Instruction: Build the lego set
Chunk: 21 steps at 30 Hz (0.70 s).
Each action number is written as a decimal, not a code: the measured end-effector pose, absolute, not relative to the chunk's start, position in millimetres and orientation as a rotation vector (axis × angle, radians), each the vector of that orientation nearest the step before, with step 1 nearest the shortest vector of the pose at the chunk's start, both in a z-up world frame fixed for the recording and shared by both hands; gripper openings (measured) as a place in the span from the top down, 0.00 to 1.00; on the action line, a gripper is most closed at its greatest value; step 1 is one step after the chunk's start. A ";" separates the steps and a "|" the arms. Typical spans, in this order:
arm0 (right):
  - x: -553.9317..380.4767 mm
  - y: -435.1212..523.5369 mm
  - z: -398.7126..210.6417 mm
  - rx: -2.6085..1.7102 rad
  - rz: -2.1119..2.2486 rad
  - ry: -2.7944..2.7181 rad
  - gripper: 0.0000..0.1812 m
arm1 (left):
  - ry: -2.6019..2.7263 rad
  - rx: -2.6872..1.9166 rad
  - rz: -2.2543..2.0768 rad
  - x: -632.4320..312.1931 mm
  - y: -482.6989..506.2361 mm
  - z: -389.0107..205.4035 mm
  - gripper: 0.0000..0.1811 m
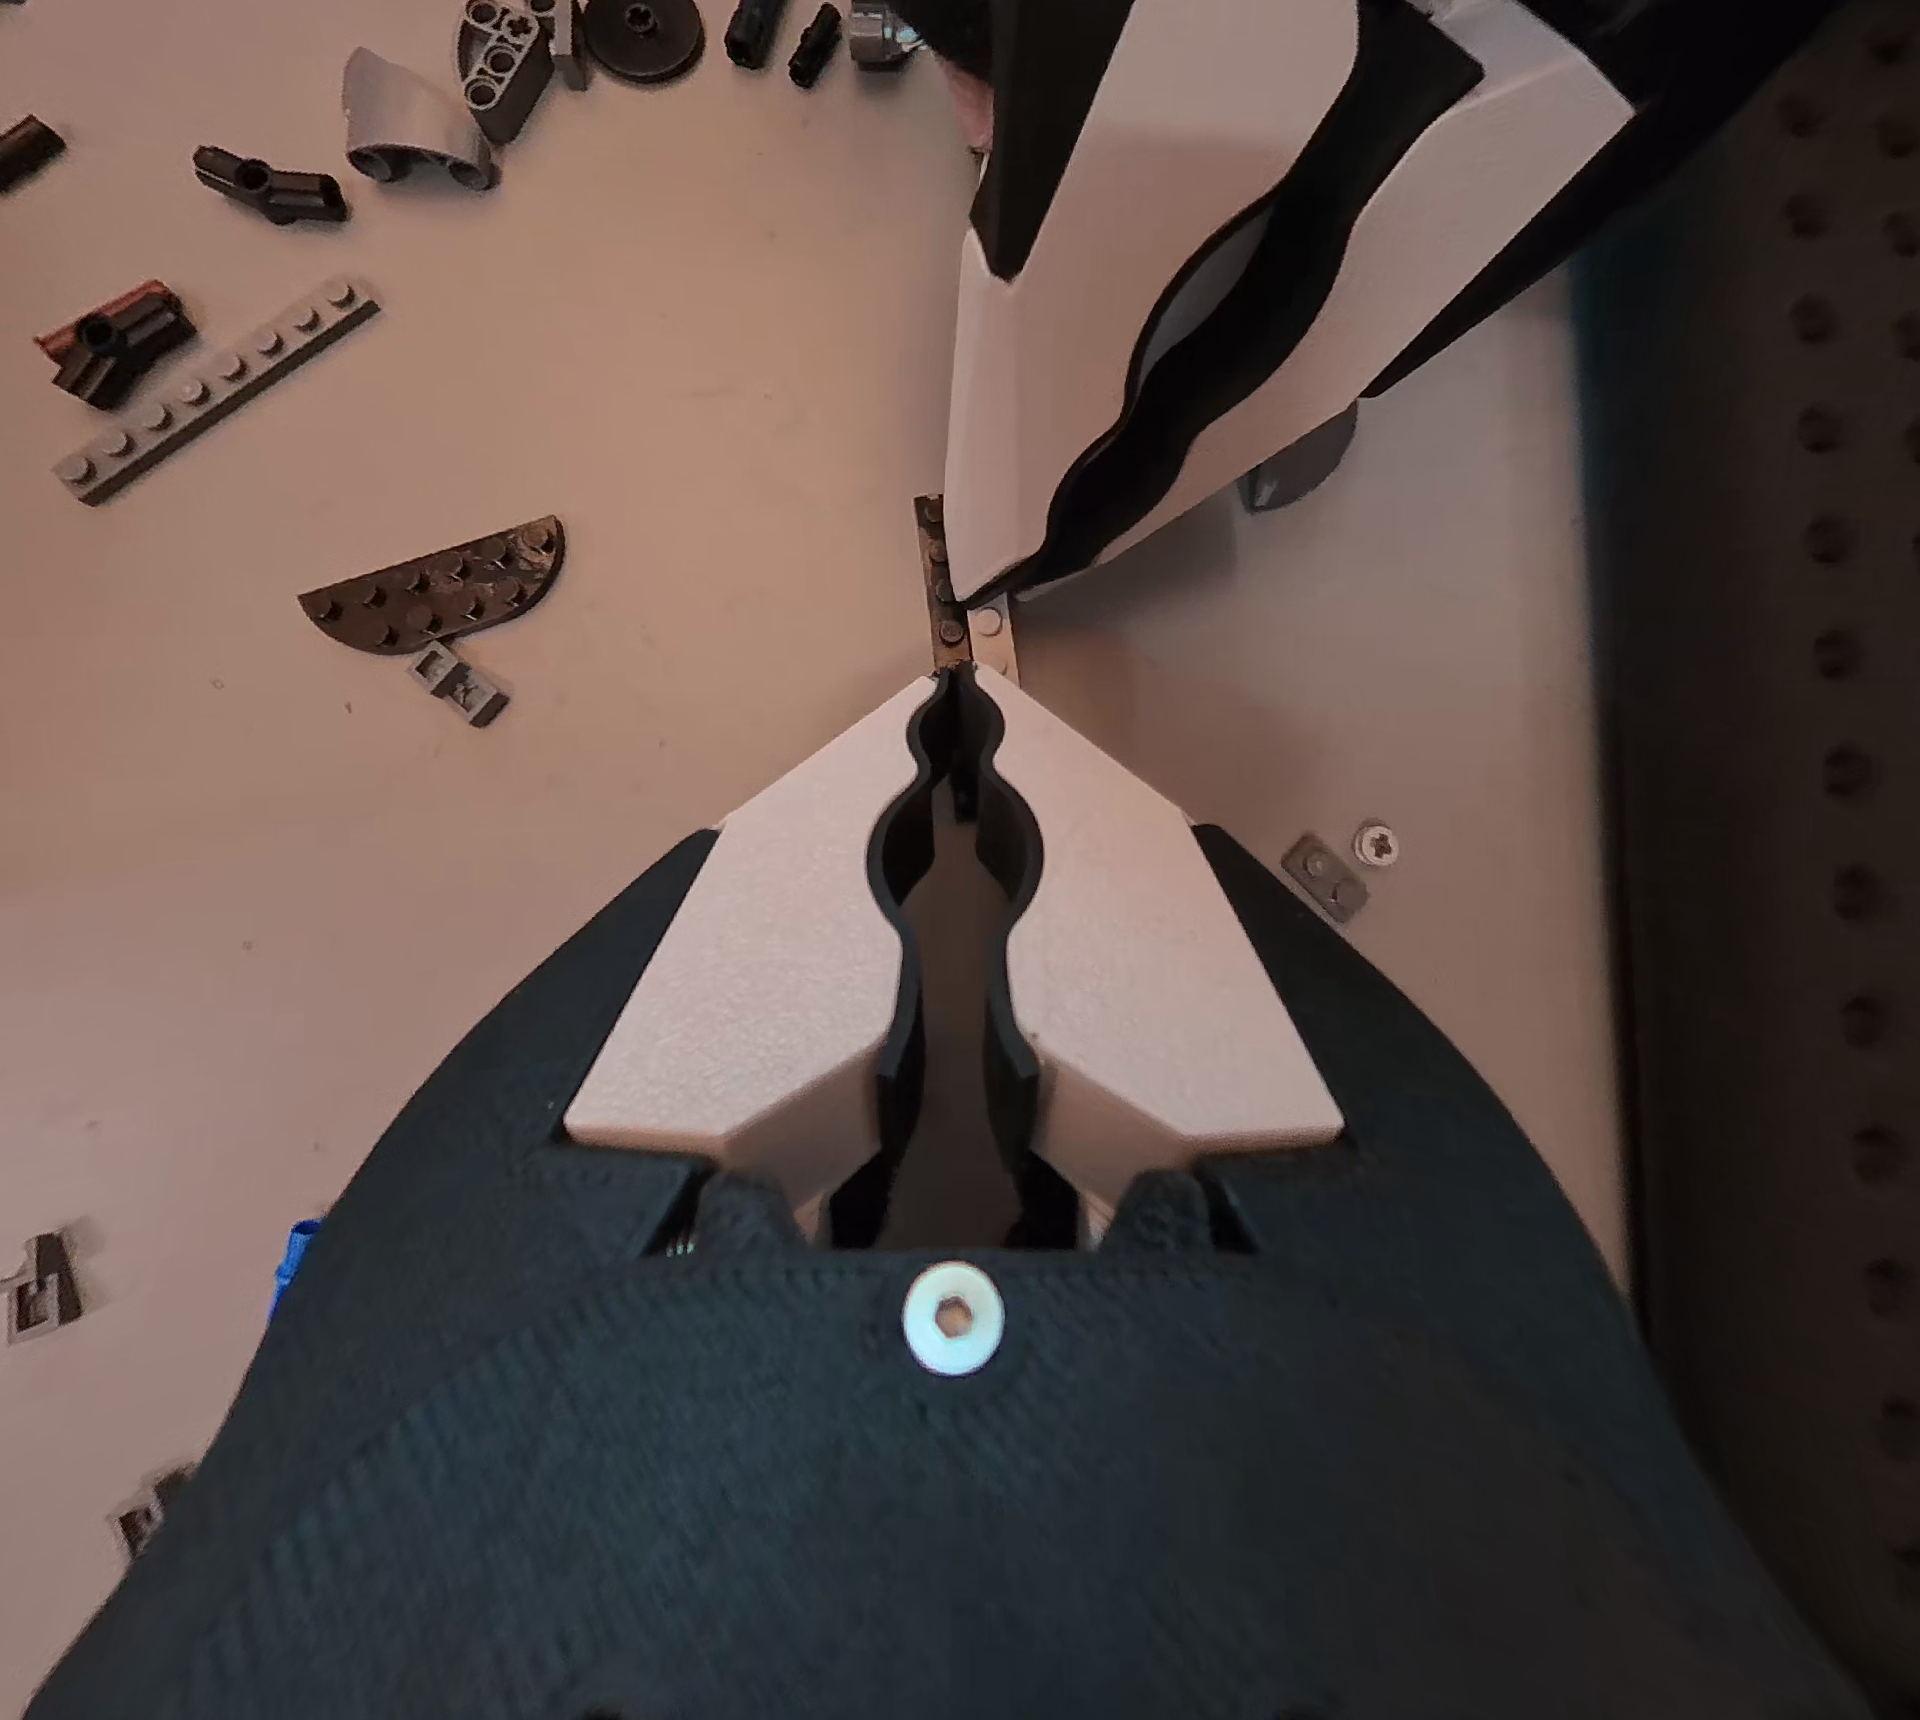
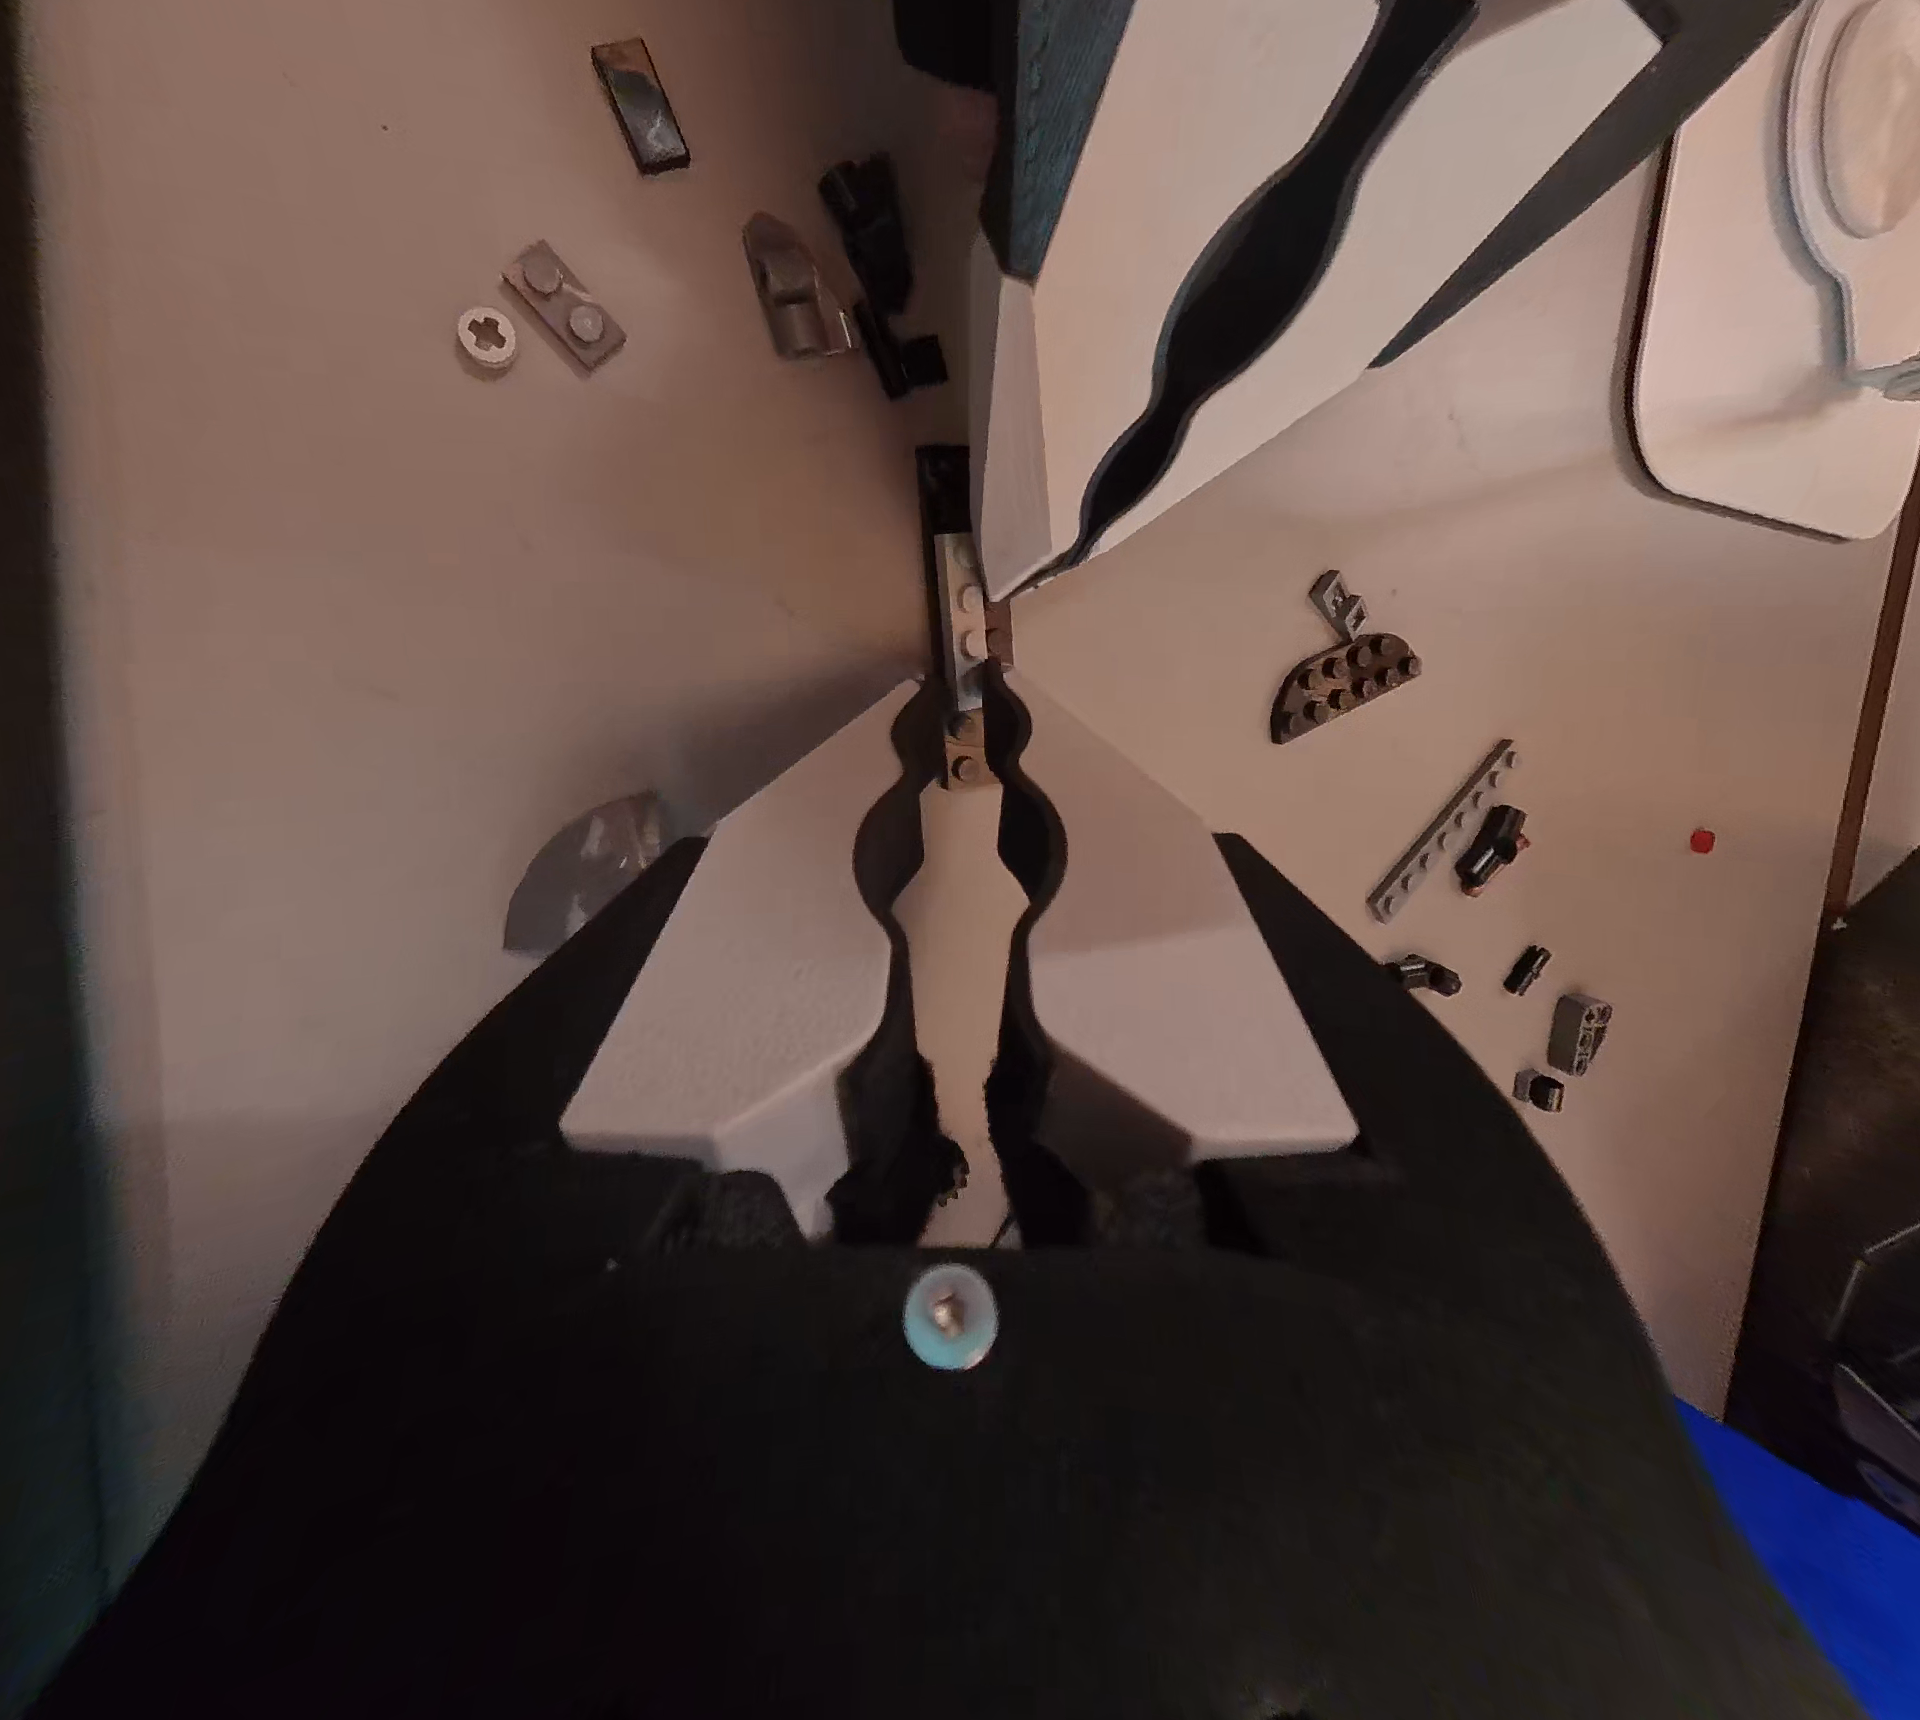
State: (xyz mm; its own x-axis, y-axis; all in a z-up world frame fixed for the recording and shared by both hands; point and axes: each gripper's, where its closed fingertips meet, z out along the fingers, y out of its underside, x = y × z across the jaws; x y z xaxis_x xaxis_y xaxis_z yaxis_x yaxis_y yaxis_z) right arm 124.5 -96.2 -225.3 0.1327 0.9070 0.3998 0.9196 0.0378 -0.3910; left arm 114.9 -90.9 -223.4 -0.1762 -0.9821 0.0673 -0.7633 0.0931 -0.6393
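Observation:
A thin stack of narrow lego plates is held between both grippers above the pale table (image 1: 675, 444). In the left wrist view, my left gripper (image 1: 956, 678) is shut on the near end of the dark narrow plate (image 1: 940, 569), with a light grey plate (image 1: 992, 626) beside it. My right gripper (image 1: 992, 598) comes down from the upper right, its tips pinched on the same stack. In the right wrist view, my right gripper (image 2: 961, 699) is shut on the light grey plate (image 2: 961, 616). My left gripper (image 2: 1013, 598) meets it from above, shut on the dark plate (image 2: 1001, 626).
Loose parts lie on the table: a dark half-round plate (image 1: 447, 590), a long grey plate (image 1: 218, 392), a black disc (image 1: 639, 23), a small grey plate (image 1: 1325, 875). A dark perforated surface (image 1: 1766, 735) borders the table's right edge. A white tray (image 2: 1766, 268) stands at the right. Less than 4 cm separates the two grippers' tips. My right gripper's tips are some 12 cm from the black disc (image 1: 639, 23).

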 end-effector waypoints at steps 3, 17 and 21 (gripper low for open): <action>124.0 -96.2 -225.2 -1.843 -0.027 -1.754 0.97 | 2.001 -1.720 -0.799 114.5 -91.6 -223.3 1.00; 123.7 -98.3 -225.0 -1.726 -0.223 -1.798 0.97 | 1.981 -1.738 -0.772 114.7 -90.1 -223.9 1.00; 123.4 -99.6 -224.8 -1.705 -0.242 -1.803 0.97 | 1.981 -1.741 -0.756 114.8 -89.9 -223.9 1.00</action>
State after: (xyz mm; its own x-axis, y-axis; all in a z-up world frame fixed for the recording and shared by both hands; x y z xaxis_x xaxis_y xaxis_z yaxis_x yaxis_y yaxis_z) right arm 123.4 -99.6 -224.8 0.0432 0.8301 0.5559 0.9475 0.1425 -0.2864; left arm 114.8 -89.9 -223.9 -0.1480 -0.9874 0.0562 -0.7735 0.0802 -0.6287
